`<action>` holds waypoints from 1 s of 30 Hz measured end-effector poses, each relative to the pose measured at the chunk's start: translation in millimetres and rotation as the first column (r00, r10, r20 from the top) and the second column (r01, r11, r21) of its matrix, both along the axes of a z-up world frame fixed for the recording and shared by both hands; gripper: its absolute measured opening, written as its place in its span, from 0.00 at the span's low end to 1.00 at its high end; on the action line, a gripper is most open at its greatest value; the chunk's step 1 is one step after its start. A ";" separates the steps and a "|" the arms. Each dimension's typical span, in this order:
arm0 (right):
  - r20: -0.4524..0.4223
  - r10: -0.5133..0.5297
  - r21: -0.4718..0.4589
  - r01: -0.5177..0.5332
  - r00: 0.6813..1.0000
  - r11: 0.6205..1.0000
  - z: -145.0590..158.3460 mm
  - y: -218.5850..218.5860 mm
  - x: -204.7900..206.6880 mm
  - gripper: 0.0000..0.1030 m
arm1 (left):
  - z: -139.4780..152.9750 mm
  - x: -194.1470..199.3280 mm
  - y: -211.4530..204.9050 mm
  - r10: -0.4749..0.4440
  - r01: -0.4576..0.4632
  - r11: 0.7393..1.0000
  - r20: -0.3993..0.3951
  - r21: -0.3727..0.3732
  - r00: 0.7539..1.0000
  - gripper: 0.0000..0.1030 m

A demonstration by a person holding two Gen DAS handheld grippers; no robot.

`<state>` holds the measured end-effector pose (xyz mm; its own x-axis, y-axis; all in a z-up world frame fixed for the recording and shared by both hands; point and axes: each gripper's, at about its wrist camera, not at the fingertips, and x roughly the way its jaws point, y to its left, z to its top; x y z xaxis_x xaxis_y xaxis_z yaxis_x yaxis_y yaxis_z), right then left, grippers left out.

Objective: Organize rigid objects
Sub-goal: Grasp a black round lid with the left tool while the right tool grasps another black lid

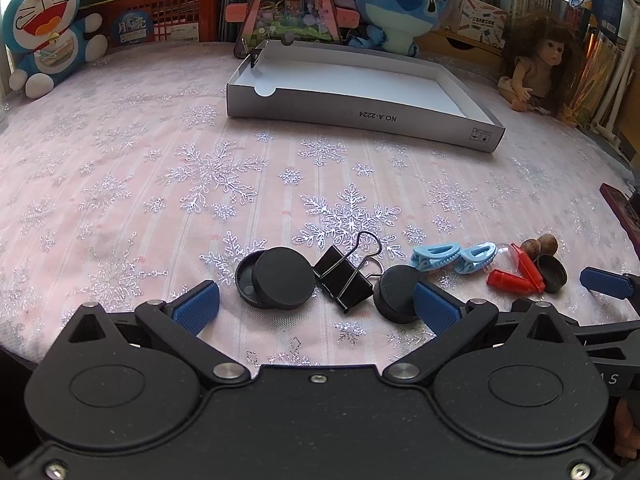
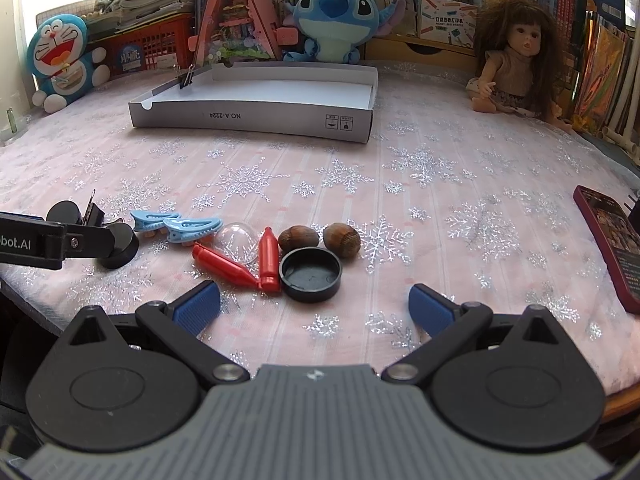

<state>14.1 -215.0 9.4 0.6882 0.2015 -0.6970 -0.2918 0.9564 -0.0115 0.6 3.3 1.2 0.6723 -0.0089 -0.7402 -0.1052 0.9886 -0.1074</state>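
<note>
- Left gripper (image 1: 316, 308): jaws spread wide, low over the near edge of the table, nothing pinched. A black binder clip (image 1: 345, 278) lies between the blue pads; a black round cap (image 1: 396, 294) touches the right pad (image 1: 436, 312).
- Just left of the binder clip: a black round lid (image 1: 284, 279) leaning on its open black base (image 1: 246, 282).
- Right gripper (image 2: 314, 308): jaws spread wide, holding nothing. An upturned black round lid (image 2: 311, 275) sits just beyond the gap, nearer the left pad.
- Row of small items along the near side of the snowflake tablecloth (image 2: 420, 184), left to right in the right wrist view: two blue hair clips (image 2: 176, 225), a clear plastic dome (image 2: 237, 240), two red crayon-shaped pieces (image 2: 248, 266) touching at their near ends, and two brown nuts (image 2: 320, 239) just behind the upturned lid.
- White shallow box (image 2: 256, 118), printed "NO.A-2224", sits far centre, well apart from the row. A small black binder clip (image 2: 186, 79) is clamped on its left wall; the inside appears otherwise bare.
- Far edge: Doraemon plush (image 2: 62, 62) left, Stitch plush (image 2: 334, 20) centre, doll (image 2: 516, 58) right.
- Dark red phone (image 2: 610, 240) lies flat at the right edge.
</note>
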 end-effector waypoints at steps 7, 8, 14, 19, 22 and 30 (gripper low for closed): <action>0.050 -0.007 0.094 0.002 0.999 0.996 9.2 -15.4 -0.1 1.00 | 9.2 -6.8 8.9 -0.047 0.051 0.996 0.046 -0.069 0.998 0.97; 0.062 -0.001 0.092 -0.005 0.998 0.996 10.3 -15.9 -1.1 1.00 | 10.5 -9.0 8.9 -0.054 0.058 0.996 0.055 -0.069 0.997 0.95; 0.091 0.037 0.084 -0.044 0.995 0.996 10.9 -15.5 -7.9 0.92 | 16.4 -20.8 3.0 -0.104 0.107 0.994 0.091 -0.026 0.990 0.82; 0.122 0.036 0.078 -0.046 0.992 0.996 12.5 -16.3 -13.2 0.82 | 16.7 -24.9 6.0 -0.093 0.097 0.995 0.090 -0.038 0.992 0.65; 0.150 0.020 0.059 -0.029 0.988 0.998 15.1 -18.8 -15.1 0.76 | 19.3 -26.8 13.0 -0.071 0.075 0.997 0.105 -0.026 0.992 0.58; 0.132 0.025 0.021 -0.028 0.991 0.999 10.6 -20.0 -15.2 0.60 | 15.2 -30.3 20.9 -0.067 0.060 0.997 0.114 0.058 0.991 0.47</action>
